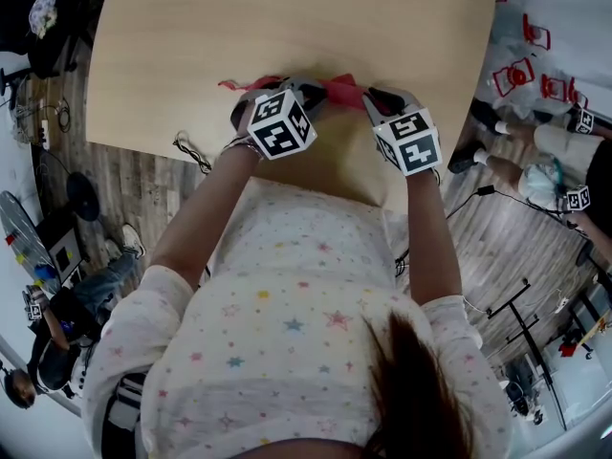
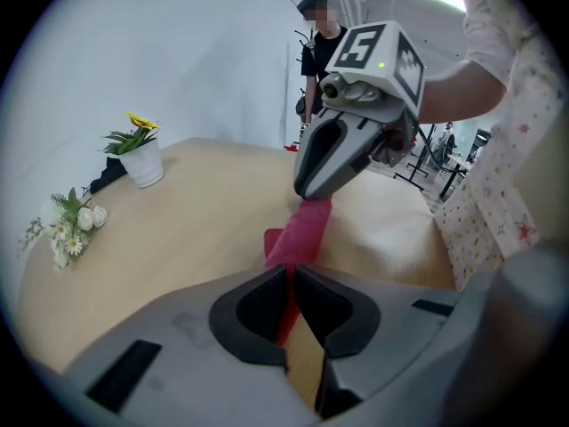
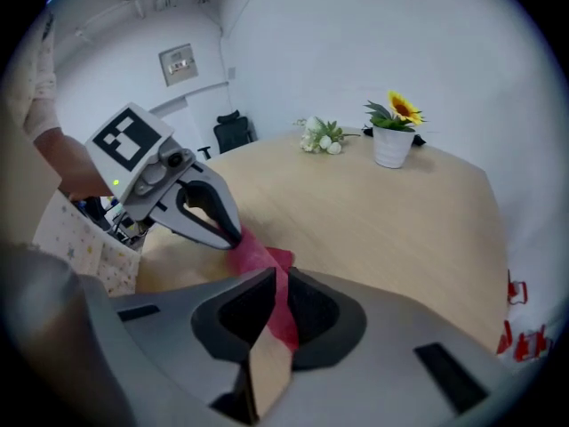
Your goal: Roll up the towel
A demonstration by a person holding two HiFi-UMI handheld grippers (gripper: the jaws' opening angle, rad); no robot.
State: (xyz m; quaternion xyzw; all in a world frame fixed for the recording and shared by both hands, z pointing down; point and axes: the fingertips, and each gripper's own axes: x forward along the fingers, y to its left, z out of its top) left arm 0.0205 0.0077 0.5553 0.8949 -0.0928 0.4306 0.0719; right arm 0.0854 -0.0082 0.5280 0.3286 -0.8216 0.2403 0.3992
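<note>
A thin red towel (image 1: 340,89) lies bunched on the near part of the wooden table (image 1: 287,27), stretched as a narrow strip between my two grippers. My left gripper (image 2: 290,281) is shut on one end of the strip, the red cloth (image 2: 299,231) running out from between its jaws. My right gripper (image 3: 275,285) is shut on the other end, with red cloth (image 3: 260,254) pinched in its jaws. Each gripper shows in the other's view: the right gripper (image 2: 308,190) and the left gripper (image 3: 233,236), tips down on the cloth. From the head view, the left gripper (image 1: 304,90) and the right gripper (image 1: 381,98) sit close together.
A white pot with a sunflower (image 3: 393,140) and a bunch of white flowers (image 3: 322,136) stand at the table's far side. A person (image 2: 318,52) stands beyond the table. Other people, stands and cables are on the floor around it.
</note>
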